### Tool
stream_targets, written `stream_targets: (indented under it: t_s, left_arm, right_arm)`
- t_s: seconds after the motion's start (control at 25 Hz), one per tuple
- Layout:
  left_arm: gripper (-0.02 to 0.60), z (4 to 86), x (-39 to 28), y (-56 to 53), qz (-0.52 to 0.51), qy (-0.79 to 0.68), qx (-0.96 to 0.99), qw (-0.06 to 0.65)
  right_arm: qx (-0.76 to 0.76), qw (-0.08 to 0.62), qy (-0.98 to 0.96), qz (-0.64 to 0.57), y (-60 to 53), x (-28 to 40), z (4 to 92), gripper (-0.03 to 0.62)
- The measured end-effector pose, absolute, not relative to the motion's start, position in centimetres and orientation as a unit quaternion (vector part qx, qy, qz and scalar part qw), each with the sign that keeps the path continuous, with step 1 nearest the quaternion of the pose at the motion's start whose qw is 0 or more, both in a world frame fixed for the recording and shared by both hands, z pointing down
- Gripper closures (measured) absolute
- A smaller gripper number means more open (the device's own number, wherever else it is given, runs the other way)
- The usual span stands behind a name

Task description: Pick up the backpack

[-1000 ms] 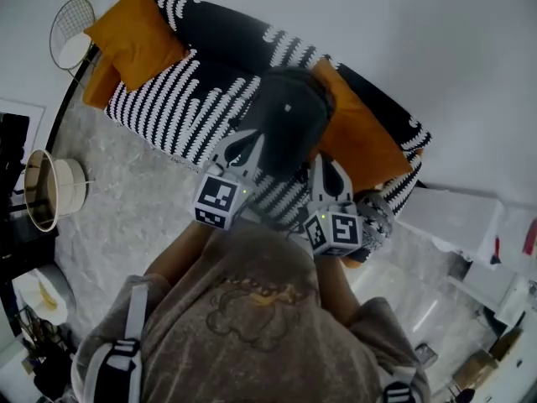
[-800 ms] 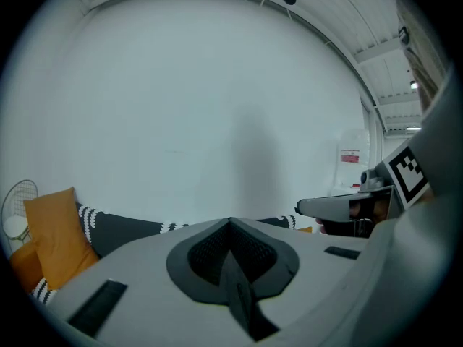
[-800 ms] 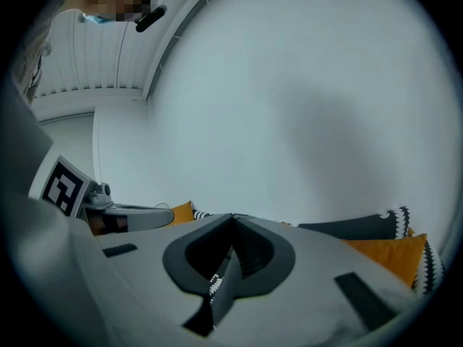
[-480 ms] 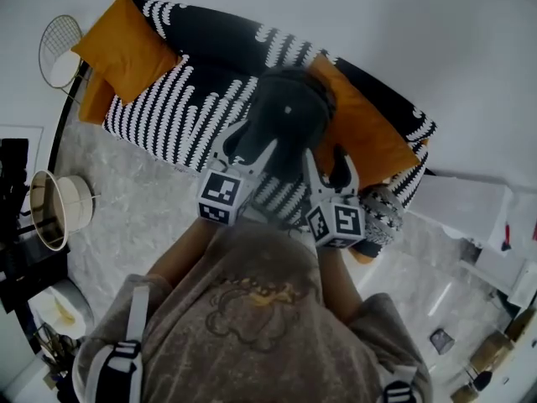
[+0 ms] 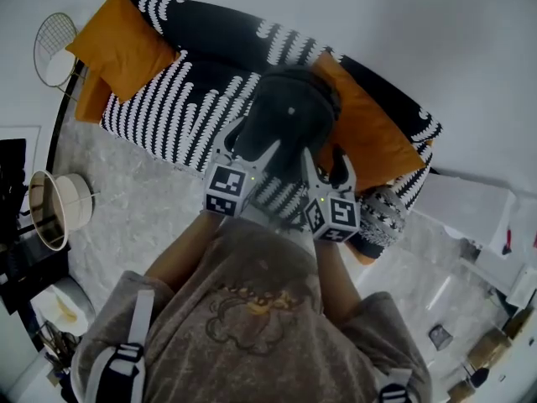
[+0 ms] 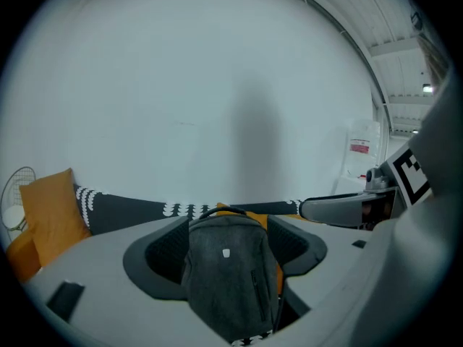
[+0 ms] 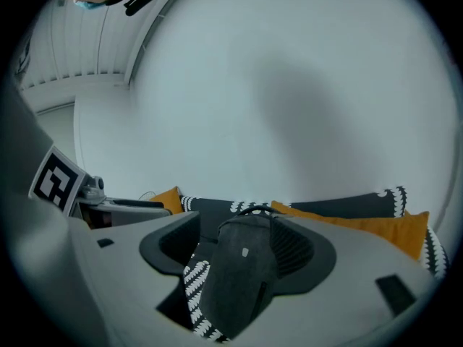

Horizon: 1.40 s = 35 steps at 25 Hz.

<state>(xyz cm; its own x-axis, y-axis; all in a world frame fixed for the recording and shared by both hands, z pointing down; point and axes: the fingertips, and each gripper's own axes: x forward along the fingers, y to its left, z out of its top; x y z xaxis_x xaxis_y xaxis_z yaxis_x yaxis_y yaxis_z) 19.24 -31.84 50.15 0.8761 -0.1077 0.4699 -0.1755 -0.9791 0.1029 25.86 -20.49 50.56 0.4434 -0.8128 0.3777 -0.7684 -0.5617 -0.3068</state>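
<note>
Here we look down on a pale wall [image 5: 419,23] and a grey marbled floor [image 5: 126,208], with a black sofa [image 5: 193,99] patterned in white standing against that wall. Two orange cushions lie on it, one [image 5: 122,44] at the left end and one [image 5: 373,137] towards the right. A small patterned cushion [image 5: 382,217] sits at the sofa's right front corner.

The grey backpack [image 5: 289,120] stands upright on the seat, its back against the right orange cushion and its top handle up. We see a small light badge on its front.

We hold both grippers out towards it, side by side. The left gripper [image 5: 254,137] has just been opening, and its jaws stand wide apart; in the left gripper view the backpack shows in the gap between the dark pads [image 6: 163,255], which do not clamp it. The right gripper [image 5: 325,162] has likewise just been opening, and its jaws are spread with the backpack between them, ungripped.

On the floor at the left we see a round shade [image 5: 50,208], and by the sofa's left end a round wire frame [image 5: 52,36].
</note>
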Motion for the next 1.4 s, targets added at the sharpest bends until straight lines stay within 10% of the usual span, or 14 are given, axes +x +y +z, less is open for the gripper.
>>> stream_targets:
  t_s: [1.08, 1.4]
  left_arm:
    - [0.244, 73.7, 25.2, -36.6, 0.382, -0.059, 0.916, 0.11]
    - [0.381, 73.6, 25.0, -36.4, 0.389, -0.042, 0.915, 0.098]
  right_arm:
    - [-0.852, -0.04, 0.37, -0.367, -21.6, 32.2, 73.9, 0.287]
    - [-0.837, -0.039, 0.397, -0.374, -21.9, 31.8, 73.9, 0.406]
